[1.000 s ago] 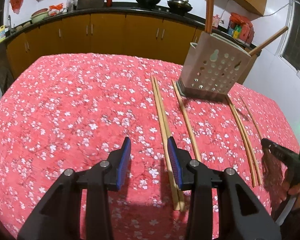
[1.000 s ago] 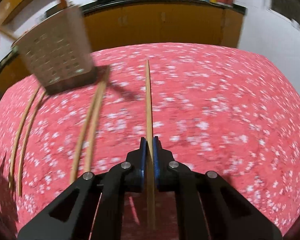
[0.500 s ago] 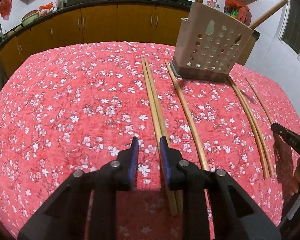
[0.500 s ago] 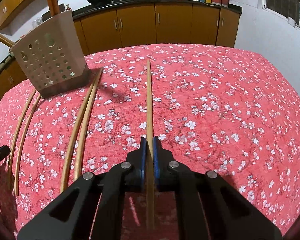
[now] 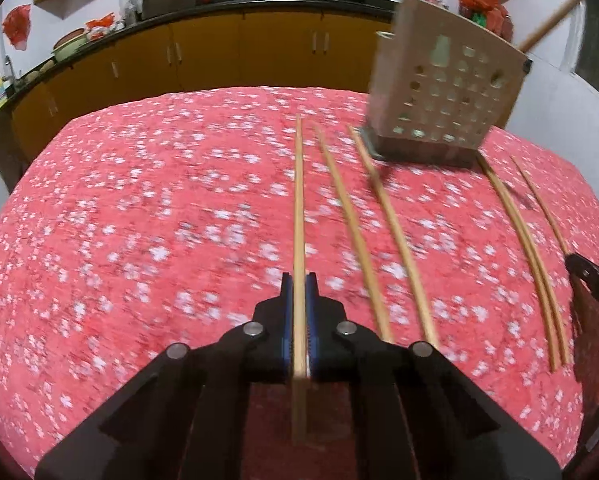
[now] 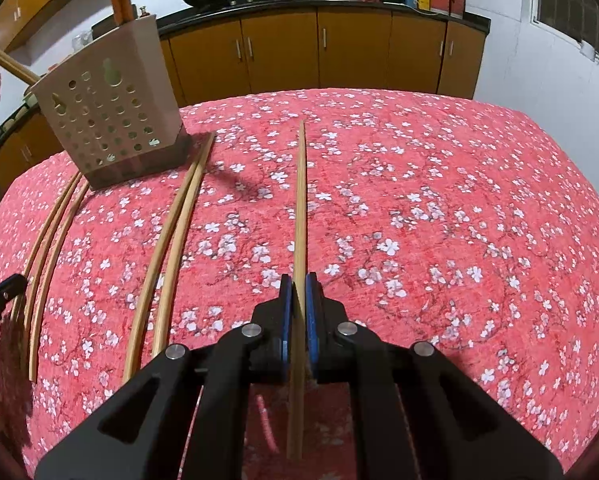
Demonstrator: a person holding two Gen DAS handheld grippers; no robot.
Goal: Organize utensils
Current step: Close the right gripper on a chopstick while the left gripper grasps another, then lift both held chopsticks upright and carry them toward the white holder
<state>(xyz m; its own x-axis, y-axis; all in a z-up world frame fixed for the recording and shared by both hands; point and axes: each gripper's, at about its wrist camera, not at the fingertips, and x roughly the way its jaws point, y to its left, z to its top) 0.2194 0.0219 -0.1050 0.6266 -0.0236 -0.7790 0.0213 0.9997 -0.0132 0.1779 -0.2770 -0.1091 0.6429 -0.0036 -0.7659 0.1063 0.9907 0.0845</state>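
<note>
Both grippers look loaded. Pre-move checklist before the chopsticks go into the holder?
1. Left gripper shut on a chopstick: ok.
2. Right gripper shut on its chopstick: ok.
3. Both held chopsticks run straight along the fingers: ok.
4. Perforated holder upright on the tablecloth: ok.
5. Room inside the holder: cannot tell, top opening not visible.
6. Loose chopsticks lie apart from the held ones: ok.
</note>
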